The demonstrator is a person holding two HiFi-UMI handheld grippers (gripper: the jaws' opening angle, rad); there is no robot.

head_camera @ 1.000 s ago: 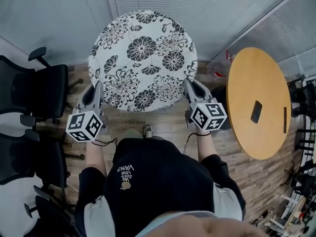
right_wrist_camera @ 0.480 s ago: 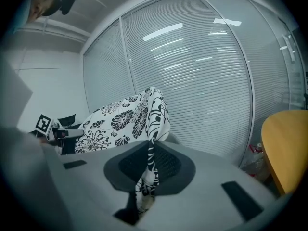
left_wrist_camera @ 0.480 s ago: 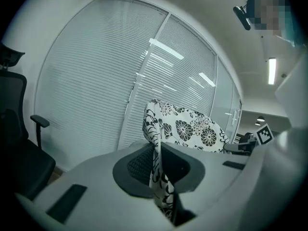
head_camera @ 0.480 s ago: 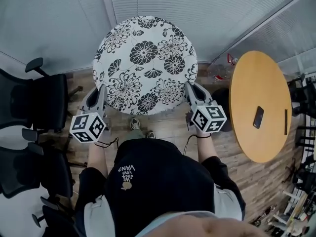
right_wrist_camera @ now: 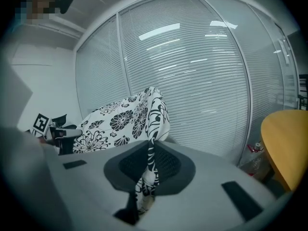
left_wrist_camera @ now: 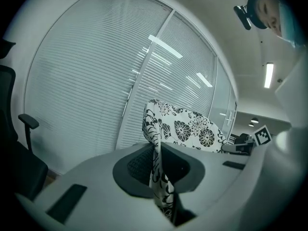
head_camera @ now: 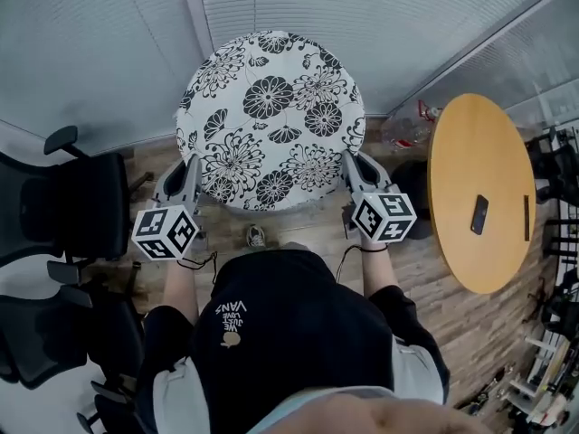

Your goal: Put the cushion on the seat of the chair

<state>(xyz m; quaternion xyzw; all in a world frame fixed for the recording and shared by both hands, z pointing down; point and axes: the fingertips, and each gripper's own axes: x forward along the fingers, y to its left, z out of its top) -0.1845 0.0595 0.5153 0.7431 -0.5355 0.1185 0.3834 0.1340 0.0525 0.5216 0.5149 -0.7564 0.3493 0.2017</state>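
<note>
Meanwhile, black office chairs stand at the person's left and a round wooden bench carrying a dark phone at the right, with slatted blinds ahead. Between them, the round black-and-white floral cushion is held up off the wood floor, its left edge pinched in the left hand-held gripper, its right edge in the right hand-held gripper. Both arms reach forward, jaws angled downward.

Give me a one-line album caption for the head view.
Seen from above, a person holds a round floral cushion, its edges pinched by the left claw and right claw.
</note>
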